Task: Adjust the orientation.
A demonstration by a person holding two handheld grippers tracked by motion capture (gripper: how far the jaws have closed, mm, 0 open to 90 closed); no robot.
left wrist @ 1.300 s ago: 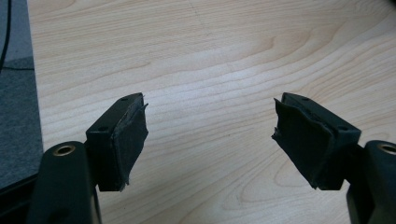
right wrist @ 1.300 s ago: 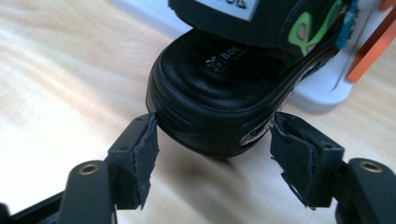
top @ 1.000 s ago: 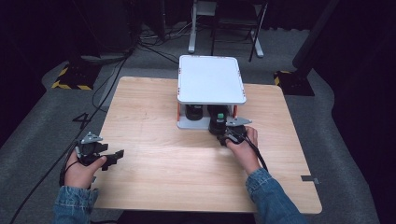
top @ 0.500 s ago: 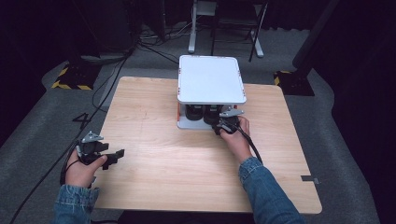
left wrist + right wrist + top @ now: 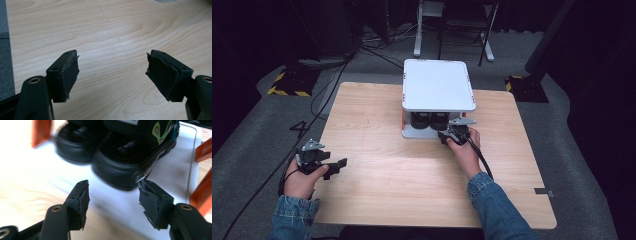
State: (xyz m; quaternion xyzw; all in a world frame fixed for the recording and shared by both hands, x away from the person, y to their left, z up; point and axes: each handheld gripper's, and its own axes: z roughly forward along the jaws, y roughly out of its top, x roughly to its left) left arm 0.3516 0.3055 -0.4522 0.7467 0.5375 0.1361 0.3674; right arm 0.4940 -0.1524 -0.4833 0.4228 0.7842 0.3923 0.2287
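On rack's lower shelf (image 5: 172, 173): shoes (image 5: 130, 157), heels toward right gripper (image 5: 113, 203) | both grippers' fingers apart

Right gripper (image 5: 451, 136) at front edge of the white two-tier rack (image 5: 438, 85) – dark shoes (image 5: 430, 120) on lower shelf. Left gripper (image 5: 326, 165) near table's (image 5: 377, 140) left edge – jaws apart.

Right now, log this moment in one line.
right gripper: open, at black shoes on rack shelf | left gripper: open, idle over table
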